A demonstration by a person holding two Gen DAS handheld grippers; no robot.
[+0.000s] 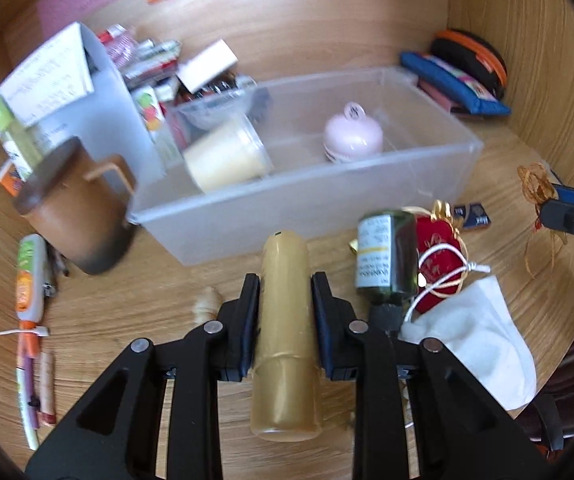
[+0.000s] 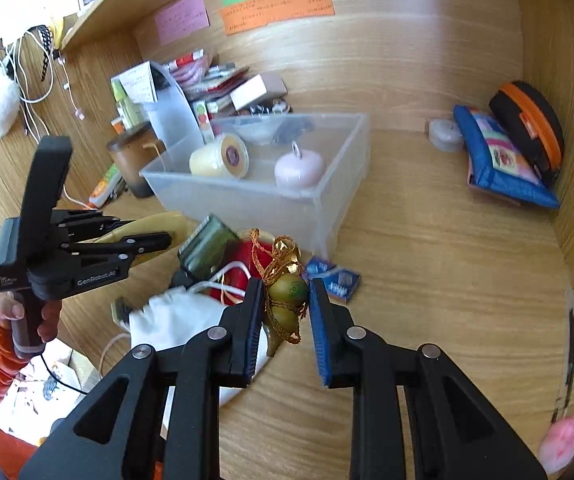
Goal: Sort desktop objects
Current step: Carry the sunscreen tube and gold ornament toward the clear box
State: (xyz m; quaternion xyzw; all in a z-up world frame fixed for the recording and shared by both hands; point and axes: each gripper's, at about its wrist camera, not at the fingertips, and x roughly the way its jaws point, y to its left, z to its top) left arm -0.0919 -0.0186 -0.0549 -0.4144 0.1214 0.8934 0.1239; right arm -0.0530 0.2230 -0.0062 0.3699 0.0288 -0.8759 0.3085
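while both grippers are hanging above the cluttered desk [image 2: 427, 240], clamping a gold tube [image 1: 285, 320] in the left gripper [image 1: 285, 292] and pinching a small green gourd charm [image 2: 287, 300] in the right gripper [image 2: 285, 300], both clear of the wood and just short of the clear bin [image 1: 327, 200]; keeping both grips firm and lifting over the near wall, probably best before letting go inside.
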